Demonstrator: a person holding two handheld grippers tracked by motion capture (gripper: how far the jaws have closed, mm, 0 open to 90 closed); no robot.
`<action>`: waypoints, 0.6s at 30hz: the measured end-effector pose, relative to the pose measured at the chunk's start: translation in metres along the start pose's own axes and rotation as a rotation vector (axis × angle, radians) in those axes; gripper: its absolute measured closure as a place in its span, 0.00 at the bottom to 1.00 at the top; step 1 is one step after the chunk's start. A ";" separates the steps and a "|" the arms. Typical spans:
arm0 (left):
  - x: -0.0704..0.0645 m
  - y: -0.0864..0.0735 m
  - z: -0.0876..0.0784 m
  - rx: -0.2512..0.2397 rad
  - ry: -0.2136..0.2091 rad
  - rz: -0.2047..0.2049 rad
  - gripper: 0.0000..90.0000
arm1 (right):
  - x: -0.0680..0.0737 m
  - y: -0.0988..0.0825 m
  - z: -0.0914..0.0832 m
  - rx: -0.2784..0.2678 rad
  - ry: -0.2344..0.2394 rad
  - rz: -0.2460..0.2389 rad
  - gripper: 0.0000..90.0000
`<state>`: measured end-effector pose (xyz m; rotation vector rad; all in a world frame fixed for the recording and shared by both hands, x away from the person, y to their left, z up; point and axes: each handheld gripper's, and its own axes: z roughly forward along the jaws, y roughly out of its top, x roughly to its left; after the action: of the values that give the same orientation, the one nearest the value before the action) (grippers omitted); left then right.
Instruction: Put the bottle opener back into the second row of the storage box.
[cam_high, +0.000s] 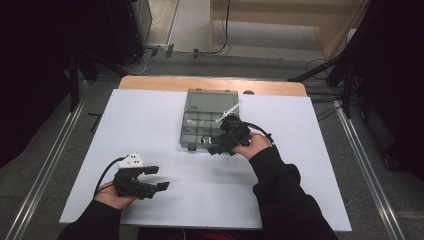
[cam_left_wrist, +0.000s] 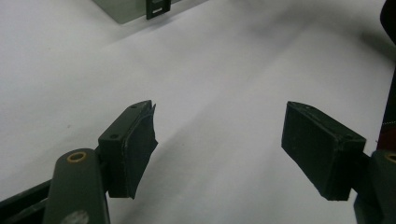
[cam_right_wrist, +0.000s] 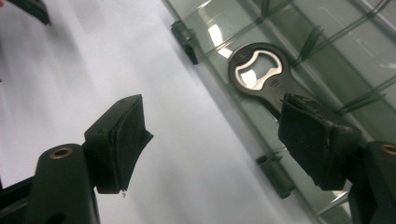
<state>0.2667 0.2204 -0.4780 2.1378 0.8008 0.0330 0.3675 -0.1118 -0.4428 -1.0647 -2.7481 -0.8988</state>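
Right gripper (cam_right_wrist: 212, 140): jaws spread wide, nothing between the pads, poised over the near edge of the box (cam_right_wrist: 327, 56). Just beyond its right pad, a bottle opener (cam_right_wrist: 256, 74) lying flat in a compartment of the box, ring end toward the near wall, handle end hidden behind that pad. Two dark latches (cam_right_wrist: 186, 39) on the box's near wall, one on either side of the opener. From above: right gripper (cam_high: 220, 145) at the box's near right corner, held by the right hand (cam_high: 252, 146), cable looping behind it. Box (cam_high: 200, 107), grey and see-through, divided into compartments, sitting toward the far edge of the table (cam_high: 150, 125), about mid-width. A thin white stick (cam_high: 227, 112) lying slantwise over the box's right side. Left gripper (cam_high: 156, 178): jaws also wide apart and empty, hovering near the table's near left corner, well apart from the box; bare white tabletop between its pads (cam_left_wrist: 135, 149)
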 end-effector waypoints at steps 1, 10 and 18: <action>0.000 0.000 0.000 0.000 0.002 0.002 0.29 | 0.001 -0.002 -0.001 -0.004 0.002 0.012 0.27; 0.002 -0.001 0.003 0.011 0.005 -0.006 0.29 | 0.009 -0.018 -0.004 -0.017 0.023 0.011 0.27; 0.002 -0.001 0.004 0.017 -0.001 -0.001 0.29 | 0.016 -0.028 -0.006 -0.031 0.014 0.018 0.27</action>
<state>0.2688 0.2191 -0.4811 2.1536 0.8044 0.0245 0.3371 -0.1218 -0.4476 -1.0823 -2.7171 -0.9455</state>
